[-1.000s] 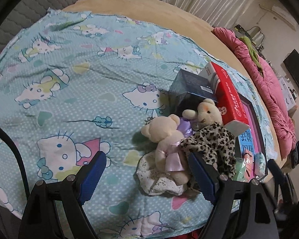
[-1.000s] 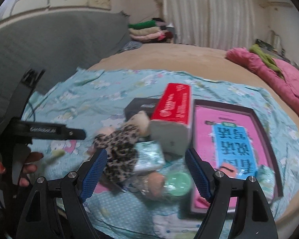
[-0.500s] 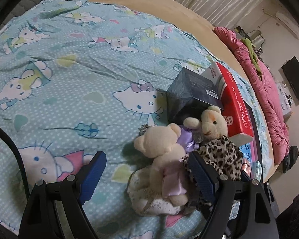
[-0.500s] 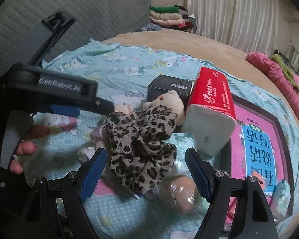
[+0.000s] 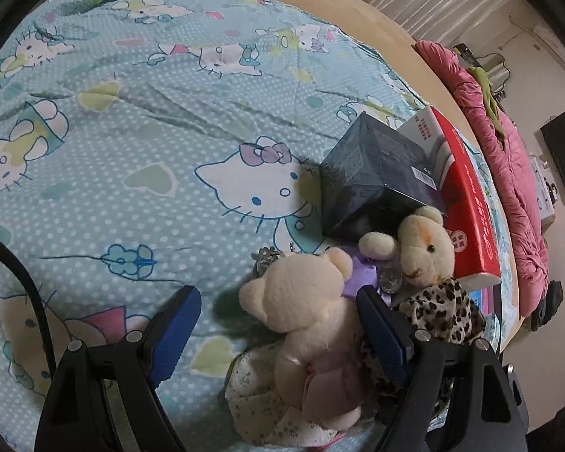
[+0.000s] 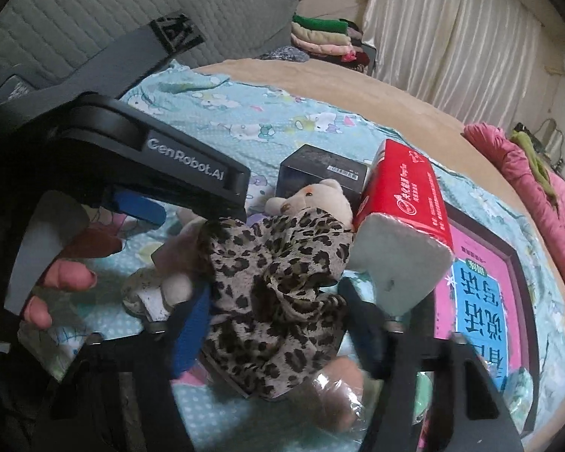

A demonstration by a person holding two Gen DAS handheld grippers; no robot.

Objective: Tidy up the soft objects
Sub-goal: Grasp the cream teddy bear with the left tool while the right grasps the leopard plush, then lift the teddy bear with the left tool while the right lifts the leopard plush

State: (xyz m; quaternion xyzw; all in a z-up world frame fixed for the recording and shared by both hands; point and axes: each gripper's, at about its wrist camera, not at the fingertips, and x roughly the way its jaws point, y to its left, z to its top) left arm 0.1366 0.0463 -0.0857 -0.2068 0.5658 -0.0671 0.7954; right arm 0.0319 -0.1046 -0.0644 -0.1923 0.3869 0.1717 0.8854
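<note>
Right gripper (image 6: 275, 320): jaws just closing around leopard-print plush bear (image 6: 278, 275) on blue cartoon-print sheet (image 5: 139, 143); pickup beginning. Left gripper (image 5: 278, 335): spread wide around cream plush bear (image 5: 312, 324), ungrasped

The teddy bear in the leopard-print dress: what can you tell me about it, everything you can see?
The cream plush teddy bear in a leopard-print fabric dress lies on the blue cartoon-cat bedsheet. Its head rests against a dark blue box and a red tissue pack. It has dark bead eyes and a stitched snout. A second cream bear in lilac lies pressed against it. The right gripper has just been closing, and its blue pads now squeeze the bunched dress.
</note>
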